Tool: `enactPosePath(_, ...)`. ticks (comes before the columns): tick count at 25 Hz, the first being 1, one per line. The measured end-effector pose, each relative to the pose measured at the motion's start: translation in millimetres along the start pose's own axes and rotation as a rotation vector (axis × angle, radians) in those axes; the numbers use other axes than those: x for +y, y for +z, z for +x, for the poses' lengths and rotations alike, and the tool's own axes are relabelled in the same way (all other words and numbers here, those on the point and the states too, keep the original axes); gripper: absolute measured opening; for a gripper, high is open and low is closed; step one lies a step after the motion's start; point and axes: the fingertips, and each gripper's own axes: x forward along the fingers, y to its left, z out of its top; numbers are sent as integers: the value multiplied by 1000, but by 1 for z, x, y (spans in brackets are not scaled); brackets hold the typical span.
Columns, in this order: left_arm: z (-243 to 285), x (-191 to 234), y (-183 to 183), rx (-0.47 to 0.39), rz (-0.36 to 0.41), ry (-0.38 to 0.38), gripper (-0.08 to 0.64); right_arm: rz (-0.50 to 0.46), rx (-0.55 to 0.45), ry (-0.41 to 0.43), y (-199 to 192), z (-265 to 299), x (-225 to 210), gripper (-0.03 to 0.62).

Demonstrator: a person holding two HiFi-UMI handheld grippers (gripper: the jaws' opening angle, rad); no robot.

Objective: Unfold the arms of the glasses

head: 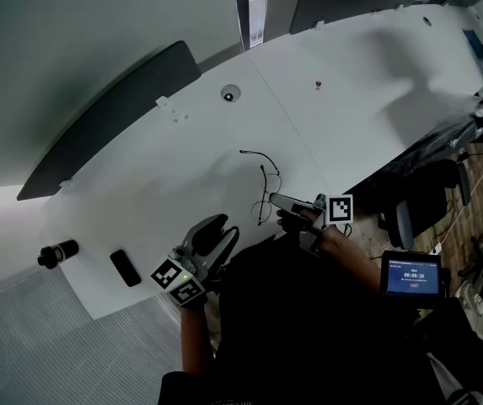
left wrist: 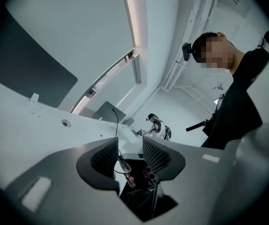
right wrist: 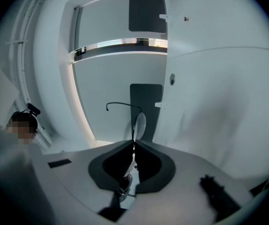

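Note:
Thin wire-framed glasses [head: 260,213] hang just above the white table [head: 140,192] near its front edge. My right gripper [head: 276,201] is shut on their frame. In the right gripper view the pads [right wrist: 127,150] meet on the frame, a lens [right wrist: 140,124] stands above them, and one arm [right wrist: 122,104] sticks out to the left. My left gripper [head: 222,230] stands open just left of the glasses. In the left gripper view a lens [left wrist: 123,167] and a thin arm [left wrist: 116,123] show in the gap between the jaws, and neither pad presses on them.
On the table's left end lie a black cylinder [head: 57,253] and a flat black block [head: 125,267]. A round grommet [head: 230,94] and a small red thing [head: 318,83] sit farther back. Dark chair backs [head: 110,116] stand behind the table. A lit screen [head: 410,275] is at my right.

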Motion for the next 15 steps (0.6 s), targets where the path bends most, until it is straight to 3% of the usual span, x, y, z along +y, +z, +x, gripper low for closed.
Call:
enactPosePath(6,-15,24,10,-82,-74,61,146,-18,25,26,-4,3,6,18)
enactPosePath(11,-9,25,-2,-57,-84,70,146,-7,27,18,-5,2,4,18)
enactPosePath(15,-2,32,-19,6,-67,87,146,-85,76,-35,-8,5,2,18)
